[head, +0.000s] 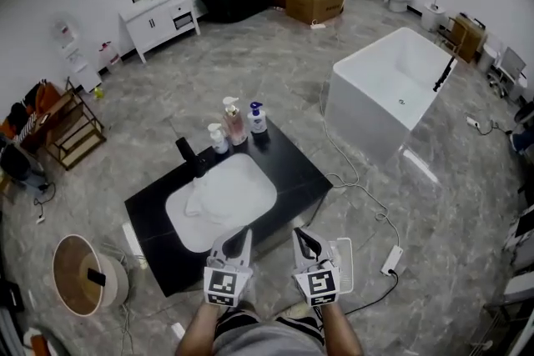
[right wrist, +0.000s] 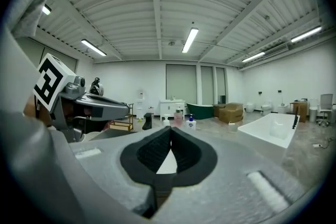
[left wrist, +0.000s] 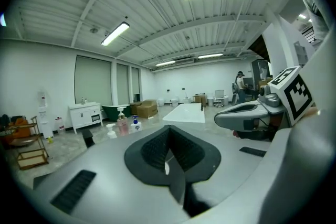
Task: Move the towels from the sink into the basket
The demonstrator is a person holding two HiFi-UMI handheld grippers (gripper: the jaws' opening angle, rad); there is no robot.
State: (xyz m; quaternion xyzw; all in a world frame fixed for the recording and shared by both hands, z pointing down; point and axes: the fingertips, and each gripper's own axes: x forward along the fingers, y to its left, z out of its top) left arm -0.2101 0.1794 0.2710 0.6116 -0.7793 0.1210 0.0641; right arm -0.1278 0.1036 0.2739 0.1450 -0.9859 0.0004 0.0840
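Observation:
A crumpled white towel (head: 203, 198) lies in the left part of the white sink (head: 250, 179), which is set into a black countertop (head: 292, 167). A round basket (head: 62, 250) with a brown inside stands on the floor to the lower left of the counter, with a small dark thing in it. My left gripper (head: 242, 234) (left wrist: 168, 132) and right gripper (head: 299, 234) (right wrist: 170, 131) hover side by side at the counter's front edge, just short of the sink. Both are shut and hold nothing. They point level across the room.
A black faucet (head: 186, 152) and three pump bottles (head: 234, 119) stand behind the sink. A white bathtub (head: 392, 87) is to the right. A cable and power strip (head: 390, 260) lie on the floor at the right. A wooden shelf (head: 75, 129) is at the left wall.

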